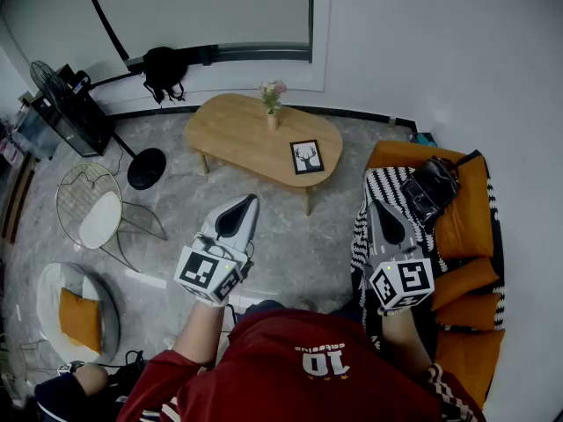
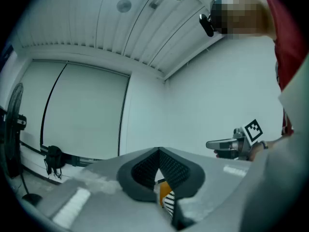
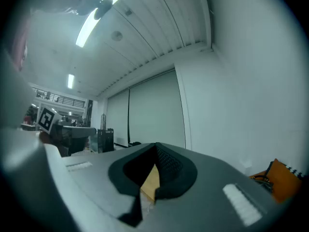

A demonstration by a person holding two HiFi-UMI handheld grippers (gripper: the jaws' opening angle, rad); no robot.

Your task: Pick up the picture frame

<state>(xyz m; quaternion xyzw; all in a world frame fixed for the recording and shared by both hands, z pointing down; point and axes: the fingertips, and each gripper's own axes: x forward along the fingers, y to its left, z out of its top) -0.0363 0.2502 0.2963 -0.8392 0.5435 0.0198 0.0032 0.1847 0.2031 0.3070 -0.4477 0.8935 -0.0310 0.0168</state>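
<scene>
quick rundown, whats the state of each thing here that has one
picture frame: lying flat on the wooden table, untouched
left tongs: shut, nothing between them
right tongs: shut, nothing between them
flower vase: upright on the table
black bag: resting on the orange sofa

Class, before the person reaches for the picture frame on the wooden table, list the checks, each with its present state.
1. Black deer-print picture frame lies flat on the oval wooden table: ok.
2. Left gripper jaws open: not ok, shut, empty.
3. Right gripper jaws open: not ok, shut, empty.
4. Gripper near frame: not ok, both well short of the table.
5. Small vase of flowers clear of frame: ok.
</scene>
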